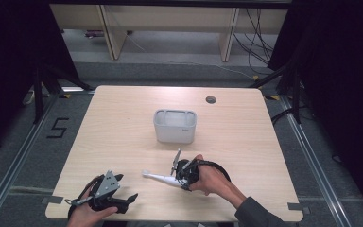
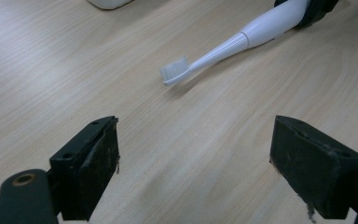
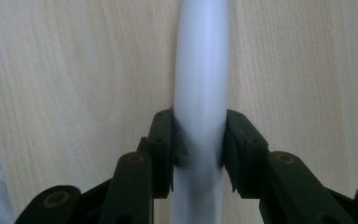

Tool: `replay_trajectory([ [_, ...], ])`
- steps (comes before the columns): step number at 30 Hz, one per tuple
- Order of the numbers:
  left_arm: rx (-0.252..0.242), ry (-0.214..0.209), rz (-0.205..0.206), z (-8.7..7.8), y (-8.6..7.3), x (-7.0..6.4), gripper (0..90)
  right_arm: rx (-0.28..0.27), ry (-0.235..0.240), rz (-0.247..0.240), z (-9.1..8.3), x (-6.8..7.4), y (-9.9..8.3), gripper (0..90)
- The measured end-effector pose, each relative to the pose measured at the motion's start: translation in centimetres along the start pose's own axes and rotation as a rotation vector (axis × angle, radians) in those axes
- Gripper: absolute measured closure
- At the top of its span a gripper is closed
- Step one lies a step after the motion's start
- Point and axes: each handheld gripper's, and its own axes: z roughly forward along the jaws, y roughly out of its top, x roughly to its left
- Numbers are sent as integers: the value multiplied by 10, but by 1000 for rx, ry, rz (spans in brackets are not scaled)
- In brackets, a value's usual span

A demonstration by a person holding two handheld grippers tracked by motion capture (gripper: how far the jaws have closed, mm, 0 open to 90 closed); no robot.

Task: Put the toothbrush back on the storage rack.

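On the wooden counter (image 1: 123,127), the right claw (image 3: 199,140) is clamped around the white toothbrush (image 2: 223,49) handle; the left claw (image 2: 196,163) stands released nearby.

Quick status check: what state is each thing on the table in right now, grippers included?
White electric toothbrush: clamped at its handle, bristle head pointing toward the left gripper.
Right gripper: shut on the toothbrush.
Left gripper: open, holding nothing, low over the table.
White rectangular plastic bin: upright, open-topped, untouched.

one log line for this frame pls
right gripper: shut on toothbrush handle | left gripper: open, idle on table | bin: behind, apart
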Motion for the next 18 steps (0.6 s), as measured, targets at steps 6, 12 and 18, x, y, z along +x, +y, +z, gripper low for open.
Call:
replay_trajectory([
  [6, -12, -2, -17, 1, 0, -1, 152, 5, -2, -37, 2, -2, 2, 661],
  [12, -15, -1, -18, 1, 0, -1, 151, 11, 1, -67, 2, -4, 5, 662],
  [18, -15, -5, -24, 1, 0, -2, 152, 35, 8, -41, 2, -1, 6, 663],
])
